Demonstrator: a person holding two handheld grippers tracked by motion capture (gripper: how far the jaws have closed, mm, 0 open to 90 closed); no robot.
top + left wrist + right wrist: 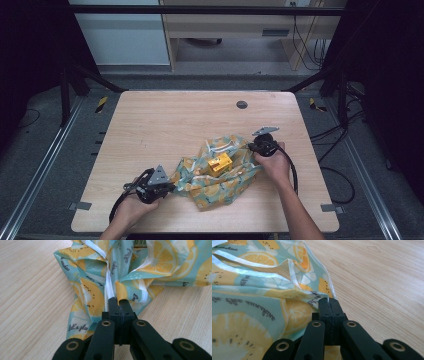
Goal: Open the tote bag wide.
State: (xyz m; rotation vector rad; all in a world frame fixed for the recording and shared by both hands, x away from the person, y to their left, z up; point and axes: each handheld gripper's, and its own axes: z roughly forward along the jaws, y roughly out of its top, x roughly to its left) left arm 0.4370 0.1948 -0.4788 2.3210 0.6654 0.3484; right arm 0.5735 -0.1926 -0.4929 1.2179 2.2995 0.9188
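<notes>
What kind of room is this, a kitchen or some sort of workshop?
Probably a lab or recording studio, not a kitchen: a bare wooden table stands inside a black metal frame, with cables trailing across the grey floor behind it.

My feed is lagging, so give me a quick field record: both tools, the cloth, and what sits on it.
left tool: shut on the cloth edge, near its white trim
right tool: shut on the opposite cloth edge
cloth: teal, citrus print, bunched on the table, stretched between both tools
yellow box: resting on the middle of the cloth
</notes>
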